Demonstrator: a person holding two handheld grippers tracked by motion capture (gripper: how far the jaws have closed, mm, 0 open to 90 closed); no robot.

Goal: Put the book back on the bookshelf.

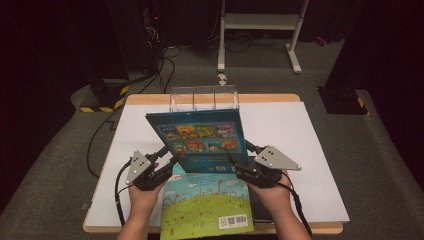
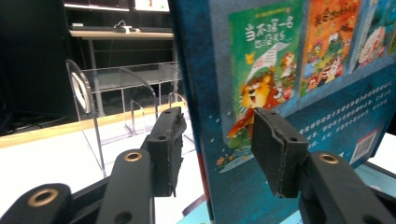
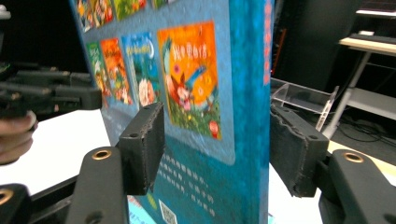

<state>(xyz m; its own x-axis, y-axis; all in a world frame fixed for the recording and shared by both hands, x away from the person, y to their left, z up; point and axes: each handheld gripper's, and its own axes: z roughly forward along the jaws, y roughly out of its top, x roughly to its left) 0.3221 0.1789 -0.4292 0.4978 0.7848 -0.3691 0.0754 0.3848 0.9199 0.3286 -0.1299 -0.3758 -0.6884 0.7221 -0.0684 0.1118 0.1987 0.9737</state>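
Observation:
A blue picture book (image 1: 200,137) stands steeply tilted over the table, its back cover with small cover pictures facing me. My left gripper (image 1: 169,156) straddles its lower left edge. In the left gripper view the book (image 2: 280,70) is between the jaws, and a gap shows between the left pad (image 2: 166,149) and the book's edge. My right gripper (image 1: 241,154) straddles the lower right edge. There the book (image 3: 201,93) is also between the jaws, and the right pad (image 3: 294,154) stands just off it. Both grippers are open.
A green picture book (image 1: 207,205) lies flat at the front edge under the blue one, with a dark flat object (image 1: 261,202) beside it. A clear acrylic book rack (image 1: 204,97) stands at the far edge of the white table (image 1: 310,150).

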